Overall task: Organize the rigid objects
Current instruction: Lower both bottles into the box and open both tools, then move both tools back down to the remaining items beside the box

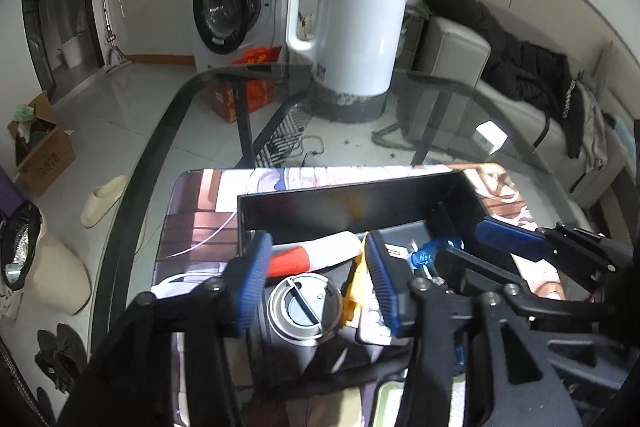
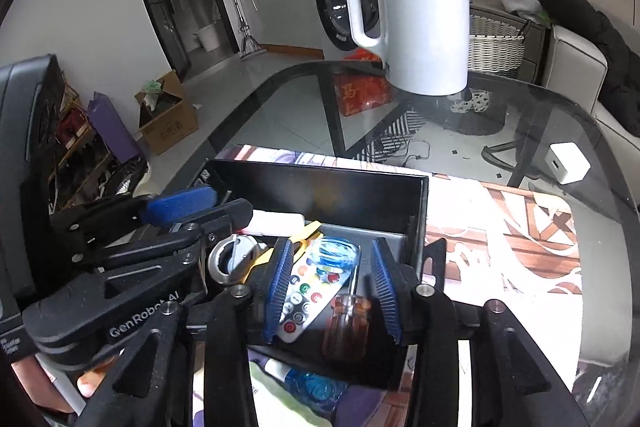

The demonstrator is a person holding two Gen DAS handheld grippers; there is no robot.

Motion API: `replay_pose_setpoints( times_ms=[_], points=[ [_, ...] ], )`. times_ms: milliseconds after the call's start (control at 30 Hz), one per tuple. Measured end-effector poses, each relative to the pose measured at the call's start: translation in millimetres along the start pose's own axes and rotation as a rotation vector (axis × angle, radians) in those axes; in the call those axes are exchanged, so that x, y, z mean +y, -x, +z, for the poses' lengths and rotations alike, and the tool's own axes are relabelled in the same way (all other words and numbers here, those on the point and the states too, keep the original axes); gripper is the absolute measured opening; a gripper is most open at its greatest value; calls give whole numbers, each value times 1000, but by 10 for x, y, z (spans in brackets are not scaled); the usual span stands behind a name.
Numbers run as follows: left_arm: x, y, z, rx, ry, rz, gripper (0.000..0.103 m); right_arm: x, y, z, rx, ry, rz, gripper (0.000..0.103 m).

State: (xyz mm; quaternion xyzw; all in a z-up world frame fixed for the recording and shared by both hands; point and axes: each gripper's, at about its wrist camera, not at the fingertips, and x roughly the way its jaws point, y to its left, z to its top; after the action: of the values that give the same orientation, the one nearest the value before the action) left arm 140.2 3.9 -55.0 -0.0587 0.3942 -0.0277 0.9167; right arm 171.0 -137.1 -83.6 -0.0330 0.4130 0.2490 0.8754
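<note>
left claw [image 1: 316, 281]: spread wide, gripping nothing, hovering over the near end of the black box
steel cup lid [image 1: 305, 308]: round, directly between and just below the left claw's blue fingers [image 1: 251, 277]
red-and-white tube [image 1: 316, 253]: lying just ahead of the left claw, inside the box
yellow clip [image 1: 354, 281]: touching the inner side of the left claw's right finger
right claw [image 2: 330, 285]: spread wide, gripping nothing, hovering over the box's right compartment
remote control [image 2: 306, 293]: white with coloured buttons, lying tilted between the right claw's fingers, nearer its left finger
amber-handled tool [image 2: 347, 327]: below the right claw, near its right finger; what tool it is, cannot tell
blue plastic piece [image 2: 334, 253]: just ahead of the right claw
black box [image 2: 320, 193]: on a printed mat [image 2: 500, 227] on the glass table [image 2: 540, 115]
white kettle [image 2: 420, 23]: well ahead of both claws
white charger [image 2: 567, 163]: far right of the right claw
</note>
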Motion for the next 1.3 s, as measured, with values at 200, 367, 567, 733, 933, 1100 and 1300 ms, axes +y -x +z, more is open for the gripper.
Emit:
replay_pose_setpoints(
  times_ms=[200,367,567,733,933,1100,1300],
  points=[
    [-60,328,-144,-29,-44,-5,54,-25,349,-97,-55,7,7,54],
    [-162,499,-314,-9,-91,-11,59,-82,521,-250,-32,18,0,54],
    [-281,531,-514,44,-131,-27,59,-171,588,-469,40,3,30,54],
    [-369,361,-676,164,-131,-76,59,-232,450,-655,133,-19,56,54],
    [-346,212,-890,259,-143,-38,59,-261,229,-760,198,-5,8,54],
    [-283,248,-962,277,-145,-47,60,-262,126,-828,234,19,-16,54],
    [-119,322,-1020,287,-124,-11,60,2,172,-967,261,100,-8,54]
  ],
)
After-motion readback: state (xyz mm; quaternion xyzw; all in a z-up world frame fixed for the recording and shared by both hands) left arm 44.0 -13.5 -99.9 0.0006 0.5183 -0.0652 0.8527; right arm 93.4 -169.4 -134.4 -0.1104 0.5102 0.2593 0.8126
